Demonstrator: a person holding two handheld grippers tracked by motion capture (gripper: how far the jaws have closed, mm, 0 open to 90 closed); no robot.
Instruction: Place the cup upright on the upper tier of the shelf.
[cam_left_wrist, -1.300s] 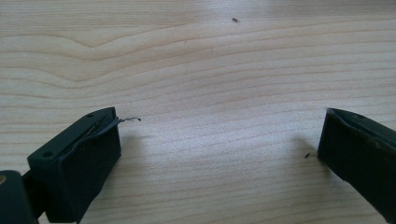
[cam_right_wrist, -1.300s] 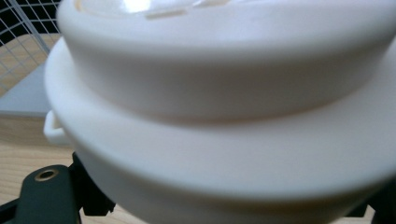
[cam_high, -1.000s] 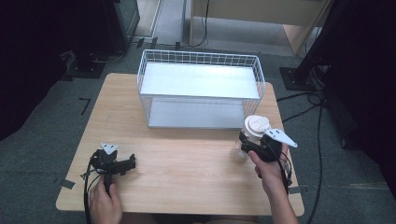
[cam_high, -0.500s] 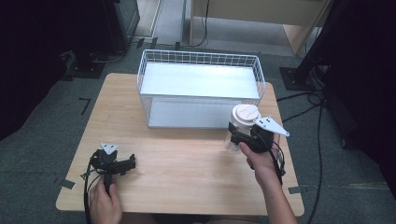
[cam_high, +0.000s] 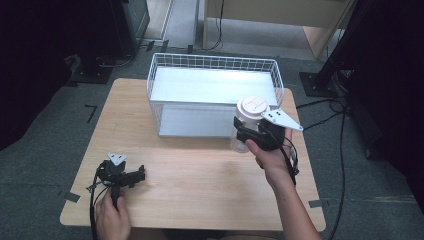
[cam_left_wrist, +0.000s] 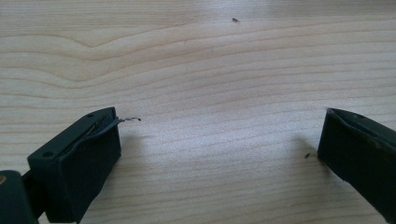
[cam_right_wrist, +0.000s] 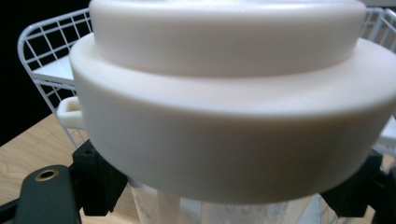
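A clear jar with a wide cream lid (cam_high: 252, 107) hangs above the table, just in front of the white wire basket (cam_high: 215, 65). My right gripper (cam_high: 247, 134) is shut on the jar below the lid. In the right gripper view the cream lid (cam_right_wrist: 233, 93) looms close, and the black jaws sit at both sides under its rim. My left gripper (cam_high: 131, 176) rests low on the wooden table (cam_high: 200, 180) at the front left, open. Between its two jaws in the left gripper view lies bare wood (cam_left_wrist: 219, 140).
The wire basket stands at the back middle of the table, with a white liner on its floor (cam_high: 215, 85). Cables (cam_high: 340, 145) trail off the right side. Dark equipment stands (cam_high: 95, 70) sit on the floor beyond the table's left corner.
My right gripper has carried the jar to the left and up, closer to the basket's front right corner. The left gripper has stayed where it was.
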